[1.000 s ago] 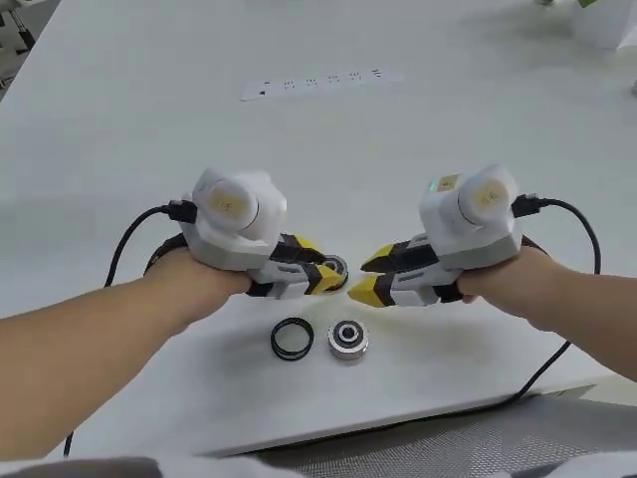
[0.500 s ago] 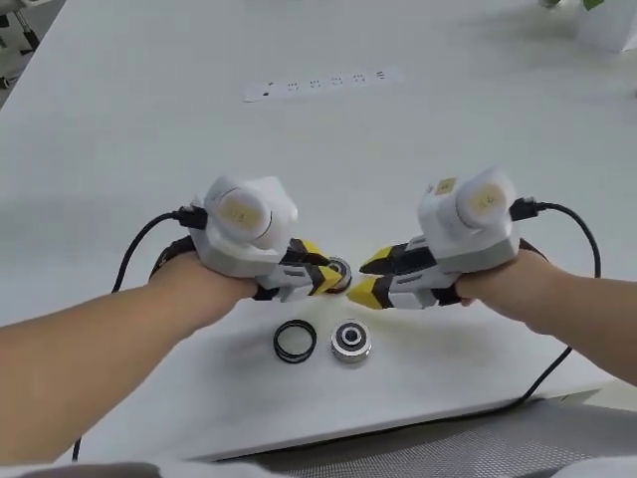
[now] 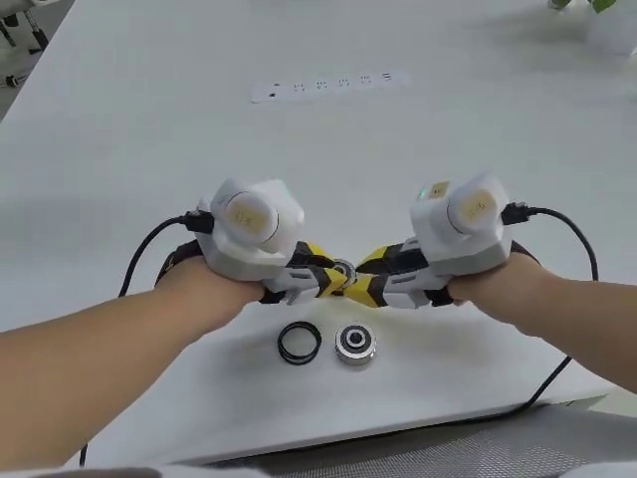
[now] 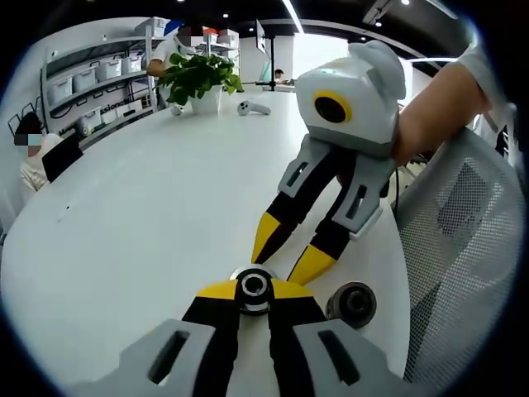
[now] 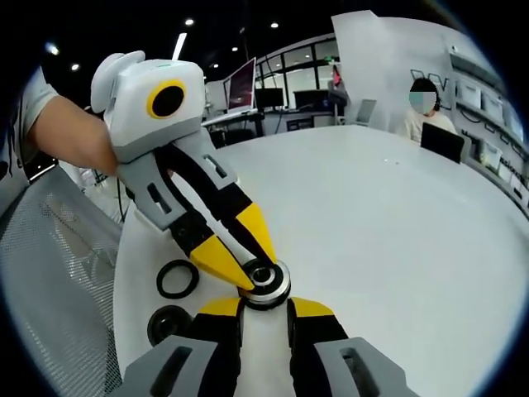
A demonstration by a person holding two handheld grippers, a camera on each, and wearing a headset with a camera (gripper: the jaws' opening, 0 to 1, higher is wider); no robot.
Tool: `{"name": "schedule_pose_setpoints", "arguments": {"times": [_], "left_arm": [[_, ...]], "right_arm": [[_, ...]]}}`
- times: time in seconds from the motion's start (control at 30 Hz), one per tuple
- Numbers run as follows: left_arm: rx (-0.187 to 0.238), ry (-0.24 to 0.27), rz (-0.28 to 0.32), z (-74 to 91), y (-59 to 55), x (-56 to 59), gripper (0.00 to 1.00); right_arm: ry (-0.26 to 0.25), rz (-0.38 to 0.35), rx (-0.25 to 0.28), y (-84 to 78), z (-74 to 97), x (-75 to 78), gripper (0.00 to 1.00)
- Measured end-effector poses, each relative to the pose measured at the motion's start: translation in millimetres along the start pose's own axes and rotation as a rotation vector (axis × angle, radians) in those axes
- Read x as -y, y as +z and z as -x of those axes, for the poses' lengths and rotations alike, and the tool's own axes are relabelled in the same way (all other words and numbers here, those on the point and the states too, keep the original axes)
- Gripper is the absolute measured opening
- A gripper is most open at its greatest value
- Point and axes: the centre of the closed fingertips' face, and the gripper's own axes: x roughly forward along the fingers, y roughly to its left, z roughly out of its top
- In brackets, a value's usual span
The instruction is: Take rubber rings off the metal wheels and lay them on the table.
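Wheel [image 3: 343,269] of hard, slick metal pinched in left claw [image 4: 252,291] just above the desk [image 3: 448,119], right claw [image 3: 359,288] spread beside it; rubber ring [image 5: 285,289] probably soft and stretchy, best hooked at its outer edge and peeled off.

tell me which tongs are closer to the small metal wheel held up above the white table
Left. The left tongs are shut on the small metal wheel; the right tongs are open, facing it from the opposite side with tips at its rim, contact unclear.
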Motion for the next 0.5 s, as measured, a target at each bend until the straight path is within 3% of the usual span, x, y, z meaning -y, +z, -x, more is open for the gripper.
{"name": "schedule_pose_setpoints", "arguments": {"times": [0.33,0.5], "left_arm": [[0.008,0.007,0.014,-0.4,1.3,0.2,0.07],[0.012,0.008,0.024,-0.3,1.5,0.6,0.07]], "right_arm": [[-0.004,-0.060,0.014,-1.7,1.3,2.7,0.13],[-0.004,-0.054,-0.001,-4.8,2.4,2.4,0.07]]}}
